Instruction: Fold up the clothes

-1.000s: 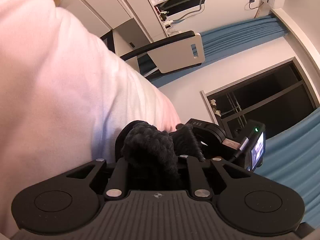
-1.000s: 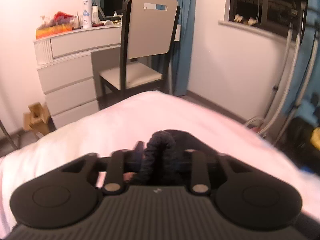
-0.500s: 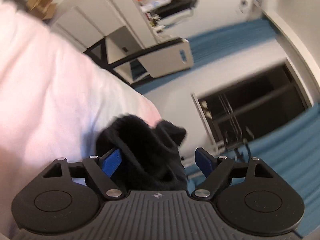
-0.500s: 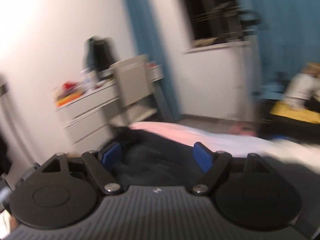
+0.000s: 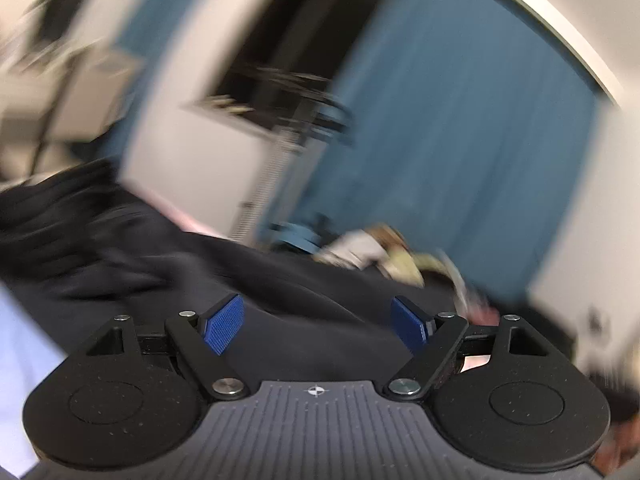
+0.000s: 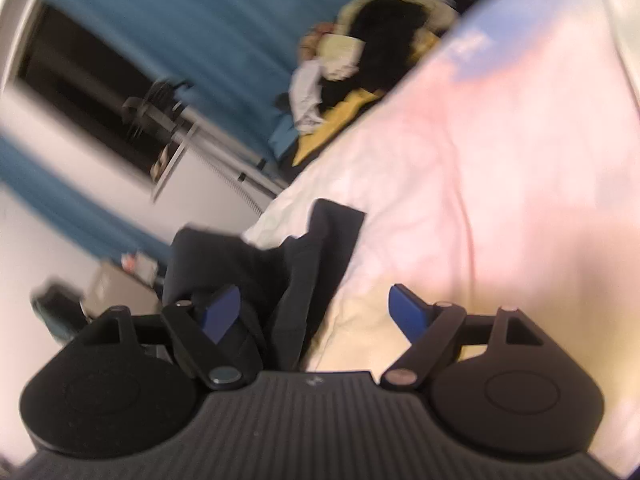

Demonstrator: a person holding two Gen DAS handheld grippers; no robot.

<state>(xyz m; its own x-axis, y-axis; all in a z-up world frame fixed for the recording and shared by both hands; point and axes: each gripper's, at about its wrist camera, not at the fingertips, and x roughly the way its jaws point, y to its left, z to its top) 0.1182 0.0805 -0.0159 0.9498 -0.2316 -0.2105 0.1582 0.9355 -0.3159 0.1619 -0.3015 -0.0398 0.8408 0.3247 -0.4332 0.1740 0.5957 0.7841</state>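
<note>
A dark garment [image 5: 168,264] lies spread on the bed, blurred in the left wrist view. My left gripper [image 5: 318,320] is open just above it, its blue pads apart and empty. In the right wrist view the same dark garment [image 6: 288,264] lies bunched on the pale pink bed sheet [image 6: 500,184]. My right gripper [image 6: 316,312] is open over its edge, the left pad over the cloth and the right pad over bare sheet.
Blue curtains [image 5: 440,140] and a dark window [image 6: 80,92] stand beyond the bed. A pile of yellow, white and black clothes [image 6: 360,68] lies past the bed's far edge. A white wall [image 5: 200,168] is behind the garment.
Both grippers, shut on the dark cloth a second ago, have opened and let it go. Both cameras swung away from the dresser and chair toward the curtains.
</note>
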